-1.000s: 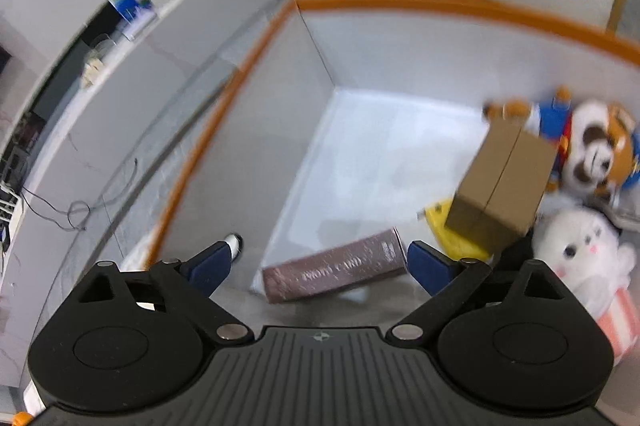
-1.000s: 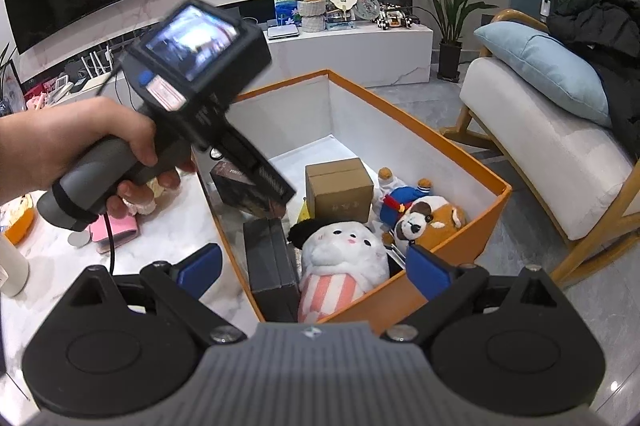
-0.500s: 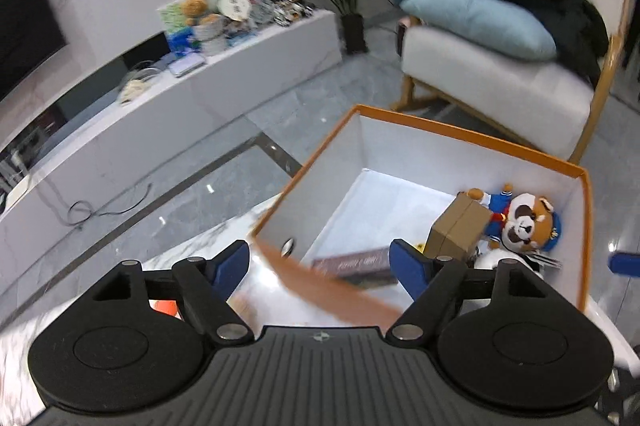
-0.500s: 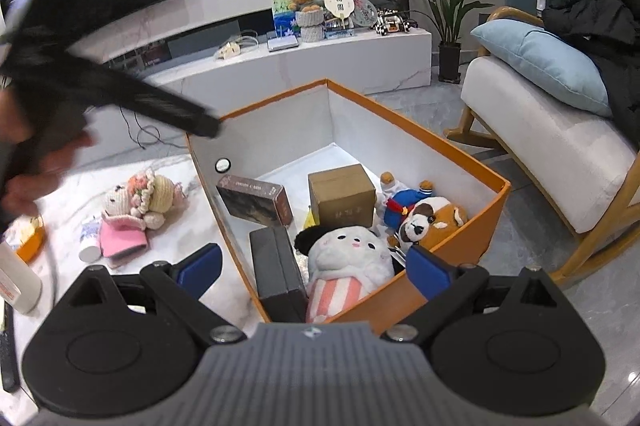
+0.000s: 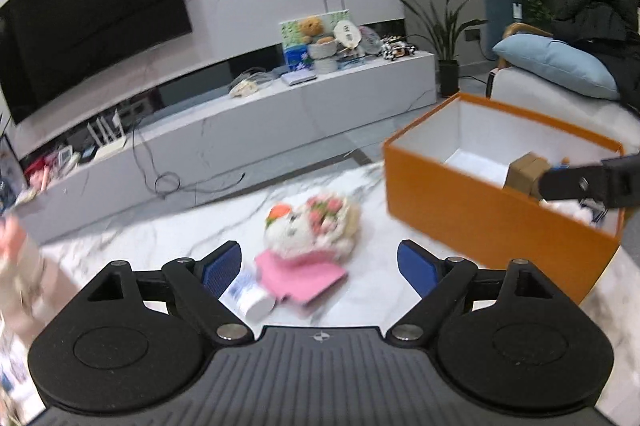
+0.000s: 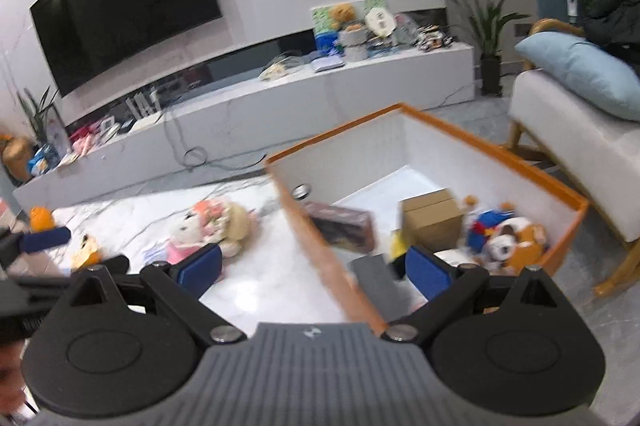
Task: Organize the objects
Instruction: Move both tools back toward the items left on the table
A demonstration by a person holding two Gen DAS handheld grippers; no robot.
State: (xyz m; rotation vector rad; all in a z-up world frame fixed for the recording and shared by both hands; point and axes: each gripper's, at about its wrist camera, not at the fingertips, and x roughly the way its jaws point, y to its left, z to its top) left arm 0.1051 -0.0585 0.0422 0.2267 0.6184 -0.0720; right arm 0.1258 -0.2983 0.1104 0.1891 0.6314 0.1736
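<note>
- Left wrist view looks down along its fingers over the white marble tabletop [image 5: 192, 226], close.
- Right wrist view faces the open orange cardboard box [image 6: 472, 150] (both views share it).

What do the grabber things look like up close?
Both look alike. The left gripper and the right gripper each have two blue padded fingers on black hinged arms with silver pivot pins, two round black discs behind them, and a grey ribbed body with a small cross-in-circle mark. No cables or sleeves show.
</note>
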